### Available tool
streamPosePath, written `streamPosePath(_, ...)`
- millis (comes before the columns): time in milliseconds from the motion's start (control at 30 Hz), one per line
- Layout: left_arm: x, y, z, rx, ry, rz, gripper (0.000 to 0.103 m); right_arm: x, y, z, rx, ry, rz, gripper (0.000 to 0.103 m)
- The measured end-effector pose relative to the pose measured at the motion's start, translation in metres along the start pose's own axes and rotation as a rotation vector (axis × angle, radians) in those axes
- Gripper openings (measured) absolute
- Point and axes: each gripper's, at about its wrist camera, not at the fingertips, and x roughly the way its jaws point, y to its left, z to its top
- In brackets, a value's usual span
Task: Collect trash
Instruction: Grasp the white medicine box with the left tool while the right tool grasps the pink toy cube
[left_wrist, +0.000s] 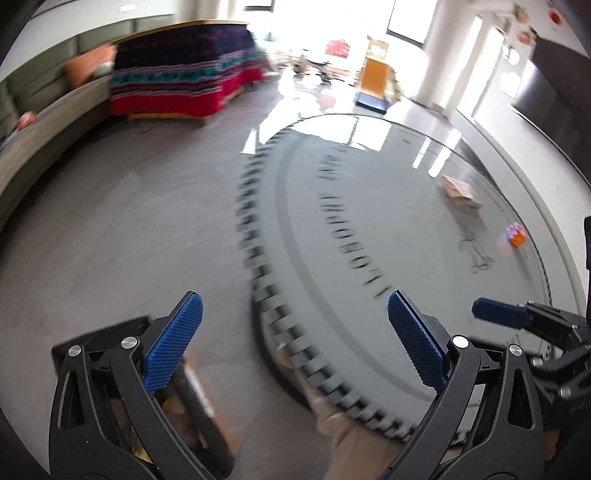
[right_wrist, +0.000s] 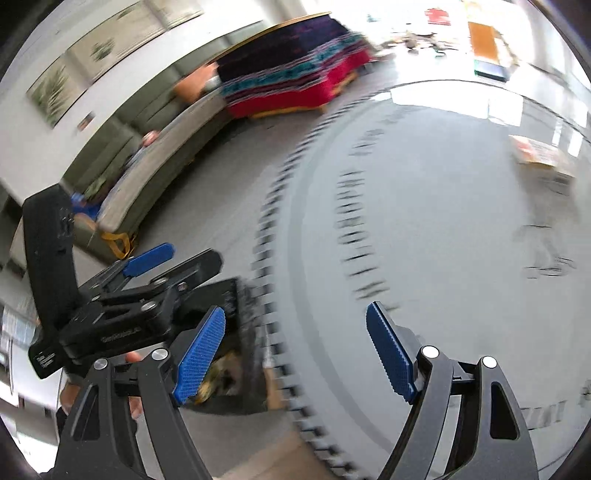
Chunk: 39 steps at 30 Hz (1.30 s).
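Note:
A crumpled paper wrapper (left_wrist: 460, 190) lies on the far right of the round glass table (left_wrist: 369, 229); it also shows in the right wrist view (right_wrist: 541, 153). A small orange and purple scrap (left_wrist: 514, 235) lies near the table's right rim. My left gripper (left_wrist: 295, 343) is open and empty, over the table's left edge. My right gripper (right_wrist: 295, 354) is open and empty, above the table's near left part. The right gripper's blue finger (left_wrist: 498, 314) enters the left wrist view at the right. The left gripper (right_wrist: 147, 266) shows at the left of the right wrist view.
A black bin (right_wrist: 229, 354) with trash inside stands on the floor beside the table's left edge. A sofa (right_wrist: 159, 166) runs along the left wall. A bench under a striped red cloth (left_wrist: 184, 74) stands at the back. Both views are motion-blurred.

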Motion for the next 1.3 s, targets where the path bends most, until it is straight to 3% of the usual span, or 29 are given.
streamPosePath(300, 0.051, -0.090, 0.041, 0.181, 0.051, -0.107, 0.097, -0.034, -0.127, 0.024, 0.210, -0.076, -0.128, 0.080)
streamPosePath(767, 0.150, -0.212, 0.085, 0.414, 0.120, -0.247, 0.097, -0.086, -0.301, 0.031, 0.514, -0.180, -0.351, 0.080)
streamPosePath(933, 0.187, -0.236, 0.106, 0.459, 0.164, -0.256, 0.097, -0.081, -0.354, 0.048, 0.572, -0.151, -0.458, 0.079)
streamPosePath(1167, 0.228, -0.266, 0.135, 0.519, 0.196, -0.249, 0.097, -0.067, -0.394, 0.068, 0.581, -0.102, -0.533, 0.079)
streamPosePath(1200, 0.230, -0.268, 0.138, 0.527, 0.196, -0.252, 0.097, -0.065, -0.397, 0.070, 0.579, -0.096, -0.540, 0.078)
streamPosePath(1267, 0.242, -0.280, 0.147, 0.563, 0.209, -0.261, 0.097, -0.058, -0.400, 0.074, 0.567, -0.078, -0.537, 0.063)
streamPosePath(1300, 0.249, -0.286, 0.152, 0.587, 0.213, -0.261, 0.097, -0.055, -0.402, 0.074, 0.559, -0.063, -0.540, 0.046)
